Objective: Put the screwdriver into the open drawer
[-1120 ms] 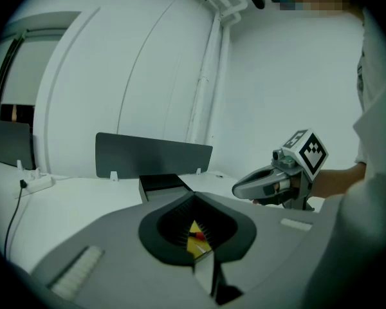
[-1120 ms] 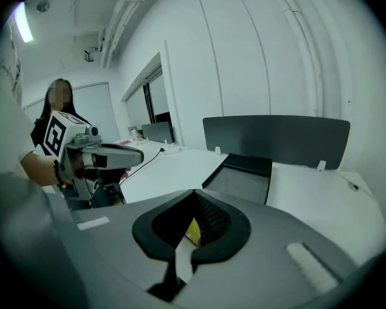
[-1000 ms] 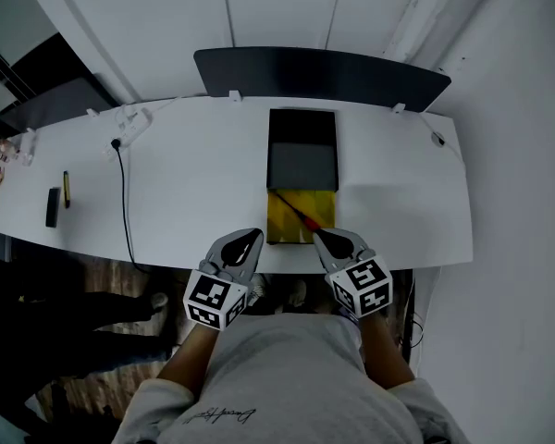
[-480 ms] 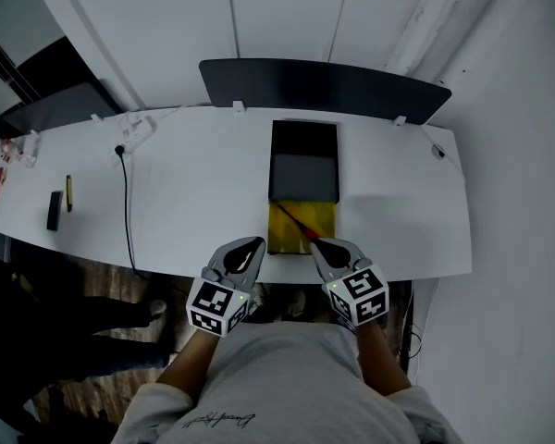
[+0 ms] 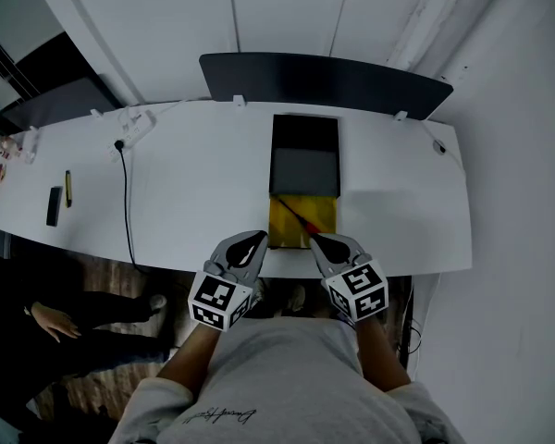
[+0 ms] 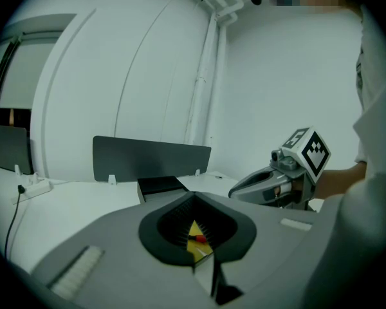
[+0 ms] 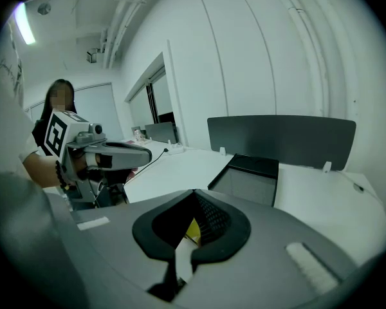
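Note:
The screwdriver [image 5: 301, 220], thin-shafted with a red handle, lies diagonally in the open yellow drawer [image 5: 285, 232] that sticks out of a dark box [image 5: 304, 155] on the white table [image 5: 194, 202]. My left gripper [image 5: 252, 240] hovers shut at the table's front edge, just left of the drawer. My right gripper [image 5: 316, 240] is shut and empty just right of it, its tip close to the red handle. In the left gripper view the red handle [image 6: 196, 238] shows through the jaw opening, with the right gripper [image 6: 235, 192] beside it. The right gripper view shows the drawer [image 7: 192, 230] and the left gripper [image 7: 148, 152].
A dark partition screen [image 5: 324, 80] stands along the table's back edge. At the left lie a power strip [image 5: 134, 124] with a black cable [image 5: 125, 192], a small black object [image 5: 53, 206] and a yellow pen-like thing [image 5: 67, 189]. A person [image 5: 51, 322] stands below the table's left front.
Both grippers and the screwdriver keep their places. The head view has shifted slightly, and a person's hand has come into view at the lower left.

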`<state>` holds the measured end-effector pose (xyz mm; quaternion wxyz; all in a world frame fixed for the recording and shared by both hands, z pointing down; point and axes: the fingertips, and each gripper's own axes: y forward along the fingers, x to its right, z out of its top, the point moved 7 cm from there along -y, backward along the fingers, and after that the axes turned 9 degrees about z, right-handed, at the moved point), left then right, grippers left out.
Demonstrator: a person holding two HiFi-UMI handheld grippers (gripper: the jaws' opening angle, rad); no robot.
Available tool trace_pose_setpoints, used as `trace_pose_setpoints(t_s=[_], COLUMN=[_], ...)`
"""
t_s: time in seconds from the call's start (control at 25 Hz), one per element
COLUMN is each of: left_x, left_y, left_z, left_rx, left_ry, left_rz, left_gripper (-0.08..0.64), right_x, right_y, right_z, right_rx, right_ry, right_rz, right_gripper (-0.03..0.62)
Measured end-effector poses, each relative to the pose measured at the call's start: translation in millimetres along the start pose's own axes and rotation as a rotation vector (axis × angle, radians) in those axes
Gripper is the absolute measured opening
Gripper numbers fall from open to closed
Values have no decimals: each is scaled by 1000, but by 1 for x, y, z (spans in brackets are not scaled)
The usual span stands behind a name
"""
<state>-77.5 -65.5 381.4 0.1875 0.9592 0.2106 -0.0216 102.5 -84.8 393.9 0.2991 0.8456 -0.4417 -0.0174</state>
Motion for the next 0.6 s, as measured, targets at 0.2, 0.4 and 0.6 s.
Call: trace_pose_setpoints(t_s=[0.2, 0.4, 0.6], left_x=[-1, 0, -1], left_y=[0, 2, 3], left_z=[1, 1, 2], left_rx=[1, 3, 3], left_ry=[-2, -3, 1], left_rz=[-1, -6, -9], left_gripper=[0, 0, 1], right_x=[-1, -1, -1], right_y=[1, 3, 3], right_z=[0, 1, 1], right_rx=[0, -3, 0], right_ry=[3, -3, -3], right_rz=[3, 4, 1], right_gripper=[14, 14, 14])
